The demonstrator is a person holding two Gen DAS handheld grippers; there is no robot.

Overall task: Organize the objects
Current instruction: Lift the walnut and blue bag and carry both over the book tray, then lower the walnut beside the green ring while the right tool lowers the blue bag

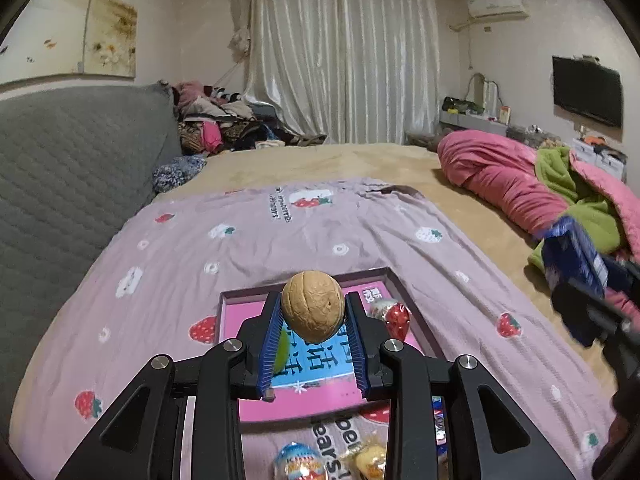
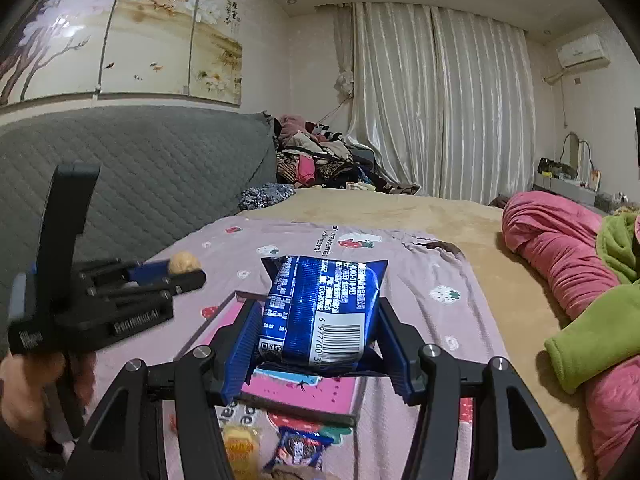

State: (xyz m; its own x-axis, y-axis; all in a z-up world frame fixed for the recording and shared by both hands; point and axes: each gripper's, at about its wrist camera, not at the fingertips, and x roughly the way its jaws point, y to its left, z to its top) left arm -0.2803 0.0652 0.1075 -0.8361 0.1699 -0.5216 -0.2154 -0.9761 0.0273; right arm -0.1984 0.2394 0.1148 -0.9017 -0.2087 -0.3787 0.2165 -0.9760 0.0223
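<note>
Left wrist view: my left tool [image 1: 313,314] is clamped narrowly on a round tan walnut [image 1: 313,307], held above the shallow pink tray [image 1: 304,404] on the bed's near edge. Right wrist view: my right tool [image 2: 318,330] stands half-wide, gripping a crinkled blue foil snack packet [image 2: 320,308] over that tray.

You get even, soft indoor light with faint shadows. Fisheye bending and dark vignette mark the corners. The hand [image 2: 28,384] at frame edge blurs.
</note>
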